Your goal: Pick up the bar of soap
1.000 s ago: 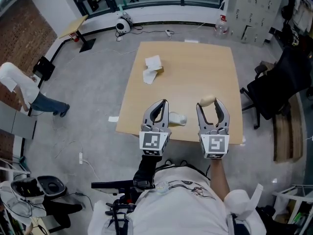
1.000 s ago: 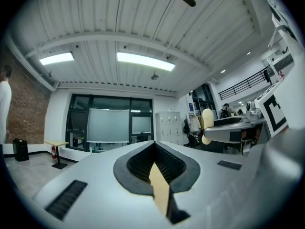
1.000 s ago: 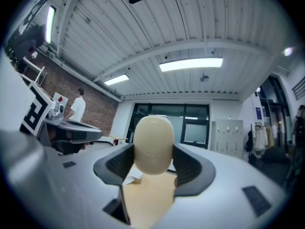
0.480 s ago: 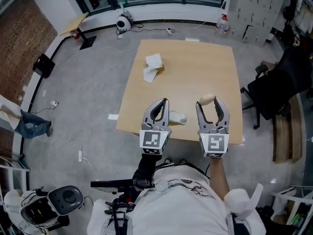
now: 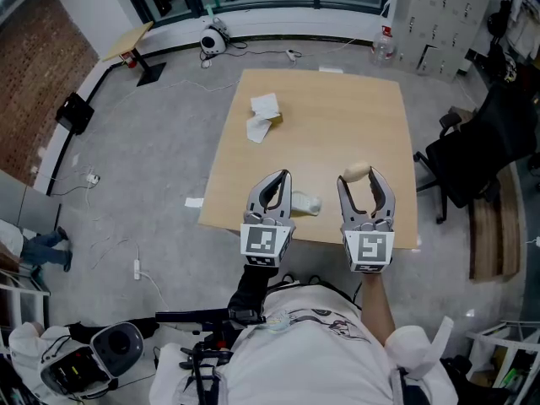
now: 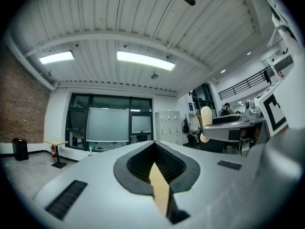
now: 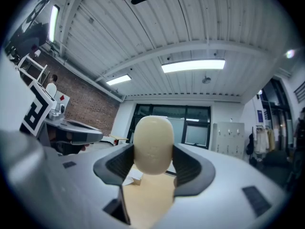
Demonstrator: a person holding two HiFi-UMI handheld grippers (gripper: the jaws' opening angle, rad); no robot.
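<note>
The bar of soap (image 5: 357, 173), a cream oval, is pinched at the tips of my right gripper (image 5: 361, 176), held above the wooden table (image 5: 337, 116) near its front edge. In the right gripper view the soap (image 7: 153, 144) stands upright, and my right gripper (image 7: 153, 149) is shut on both its sides. My left gripper (image 5: 278, 179) hovers beside it to the left, shut with nothing held. In the left gripper view the left gripper (image 6: 154, 144) has its tips meeting, and the soap (image 6: 206, 123) shows at the right.
A small white crumpled object (image 5: 306, 203) lies on the table right of the left gripper. A small box with white paper (image 5: 263, 117) sits at the table's far left. A black office chair (image 5: 472, 150) stands to the right.
Both grippers and the soap have held nearly still. A person at the left of the floor has walked off toward the lower left edge.
</note>
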